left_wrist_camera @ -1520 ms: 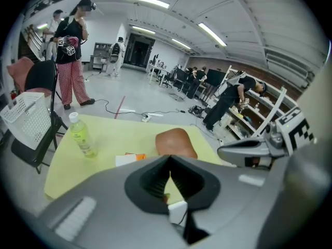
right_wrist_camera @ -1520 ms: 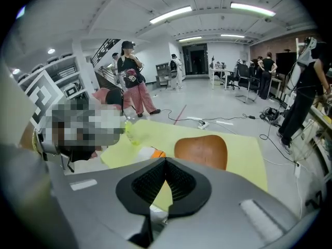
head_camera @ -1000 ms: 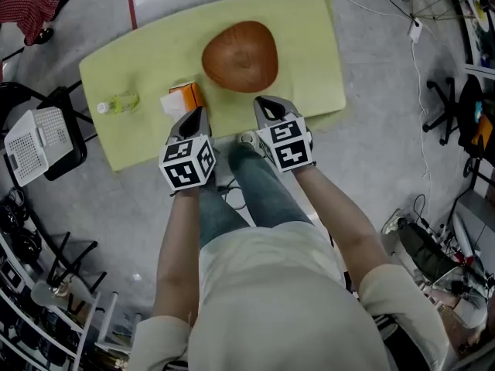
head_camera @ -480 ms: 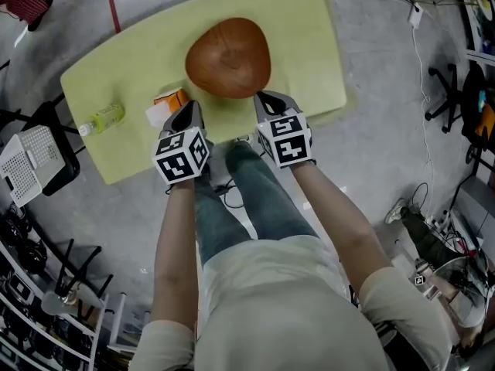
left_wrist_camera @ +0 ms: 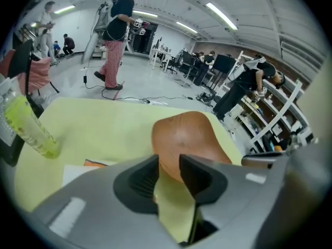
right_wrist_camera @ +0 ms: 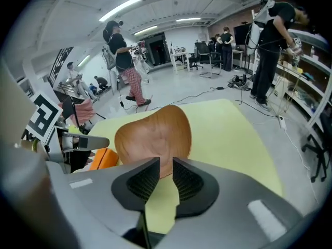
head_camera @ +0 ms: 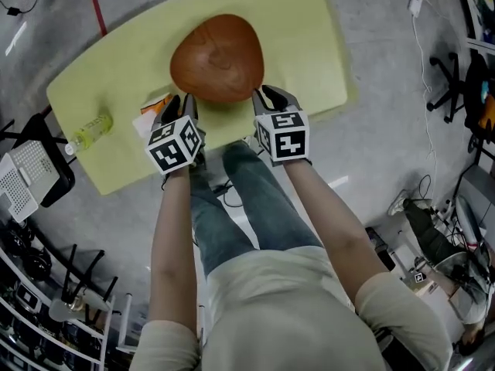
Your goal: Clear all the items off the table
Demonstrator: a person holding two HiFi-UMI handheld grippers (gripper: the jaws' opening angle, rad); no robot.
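Head view: the left gripper and right gripper flank the near rim of the wooden bowl on the yellow-green table. Both sets of jaws have just been opening and stand apart with nothing between them, the right more narrowly. An orange carton and a bottle lie to the left.

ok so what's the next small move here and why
Probably ease both tools forward so the near rim of the wooden bowl slides between their pads. The left tool and right tool sit at the bowl's near edge, one on each side. Their jaws have just been opening, with nothing between them yet.
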